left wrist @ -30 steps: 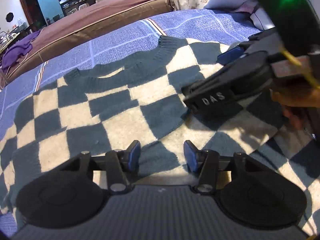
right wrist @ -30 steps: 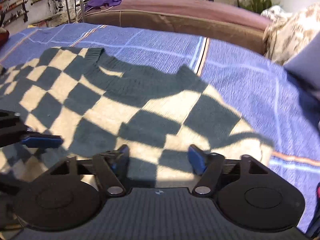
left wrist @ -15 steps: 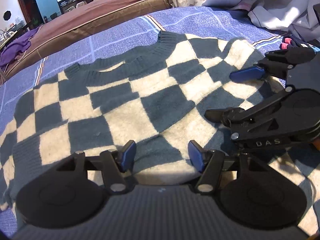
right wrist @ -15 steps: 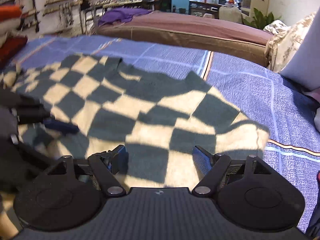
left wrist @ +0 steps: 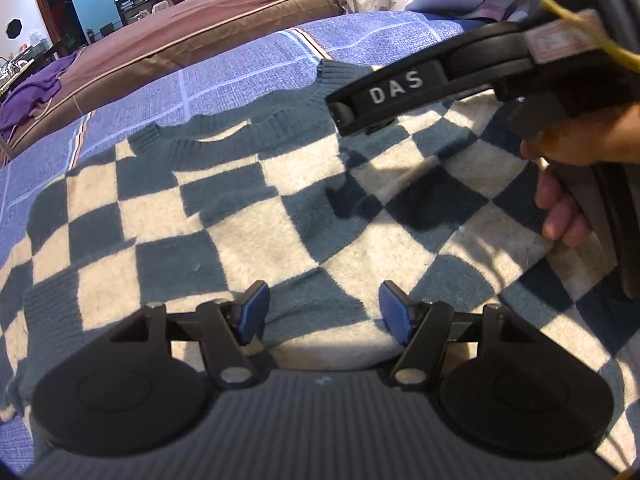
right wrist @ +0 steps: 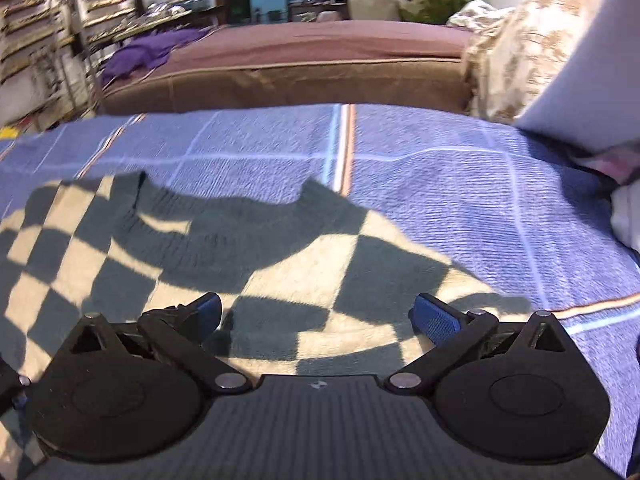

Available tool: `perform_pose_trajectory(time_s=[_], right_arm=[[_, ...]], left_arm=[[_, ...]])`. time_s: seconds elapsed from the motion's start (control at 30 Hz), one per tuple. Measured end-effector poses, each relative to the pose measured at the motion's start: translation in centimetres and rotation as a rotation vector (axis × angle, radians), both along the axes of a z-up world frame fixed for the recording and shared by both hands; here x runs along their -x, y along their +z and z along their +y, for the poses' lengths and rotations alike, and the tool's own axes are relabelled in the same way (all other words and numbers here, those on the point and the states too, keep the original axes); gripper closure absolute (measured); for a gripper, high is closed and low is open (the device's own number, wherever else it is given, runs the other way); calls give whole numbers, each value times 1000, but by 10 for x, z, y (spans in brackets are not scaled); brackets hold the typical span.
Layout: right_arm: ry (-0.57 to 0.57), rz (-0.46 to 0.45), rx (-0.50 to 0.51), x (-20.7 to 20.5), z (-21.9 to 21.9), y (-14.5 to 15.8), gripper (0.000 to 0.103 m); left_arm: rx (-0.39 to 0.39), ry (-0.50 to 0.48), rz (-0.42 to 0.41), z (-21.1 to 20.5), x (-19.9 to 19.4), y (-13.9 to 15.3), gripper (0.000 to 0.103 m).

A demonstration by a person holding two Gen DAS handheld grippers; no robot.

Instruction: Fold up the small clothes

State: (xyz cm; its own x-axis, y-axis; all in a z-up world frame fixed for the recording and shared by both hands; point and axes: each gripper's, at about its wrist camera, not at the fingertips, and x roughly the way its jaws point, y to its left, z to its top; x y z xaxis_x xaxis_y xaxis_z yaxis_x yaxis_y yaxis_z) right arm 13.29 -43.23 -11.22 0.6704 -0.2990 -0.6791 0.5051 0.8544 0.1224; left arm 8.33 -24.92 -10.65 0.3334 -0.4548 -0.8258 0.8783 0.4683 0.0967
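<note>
A checkered teal and cream knit sweater lies spread flat on a blue plaid bedspread, its collar at the far side. My left gripper is open and empty, low over the sweater's near part. My right gripper is open and empty, raised over the sweater's right part. In the left wrist view the right gripper's black body, marked DAS, and the hand holding it cross the upper right; its fingertips are hidden there.
The bedspread extends right of the sweater. A brown-covered bed with a purple cloth lies behind. Patterned pillows and pale fabric are at the far right. Shelves line the far left wall.
My right gripper has risen off the sweater and opened wider; its view tilted up toward the room. In the left wrist view it moved from low right to upper right. My left gripper barely moved.
</note>
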Motion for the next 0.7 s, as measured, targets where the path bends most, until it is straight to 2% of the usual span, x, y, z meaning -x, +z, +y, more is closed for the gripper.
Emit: perform_pose_trajectory(time_s=[0.03,0.1,0.17,0.2,0.23,0.27,0.3,0.37,0.47,0.57,0.63,0.7], right_arm=[[33,6,-10,6,7,2,0],[98,25,44,15,28,1,0],[155,53,94,15,44,-10,0],[170,95,100,9,47,-20,0],[168,130,87,2,46,-31,0],[132,86,69,-1,41,-33,0],[102,82,52,-7,36,-33,0],[91,102,59,-24,32,-29,0],[62,56,38,-38,12,-19,0],[34,24,-11,-18,8,0,0],[53,26,8,4,19,4,0],[100,60,61,22,38,-4,0]], left_arm=[[-1,-1,-3,0,0,0,39],[-2,1,-6,0,0,0,37],[-1,4,-6,0,-1,-1,35],[0,2,-7,0,-1,-2,35],[-1,2,-9,0,-2,-2,35],[2,4,-7,1,-2,-2,35],[2,6,-3,1,-3,-2,34],[0,7,1,0,-4,-2,34],[-4,9,-4,0,-4,-2,31],[1,8,-4,1,-5,-3,30],[0,7,0,1,-6,-3,29],[-3,5,-4,0,-6,-3,27]])
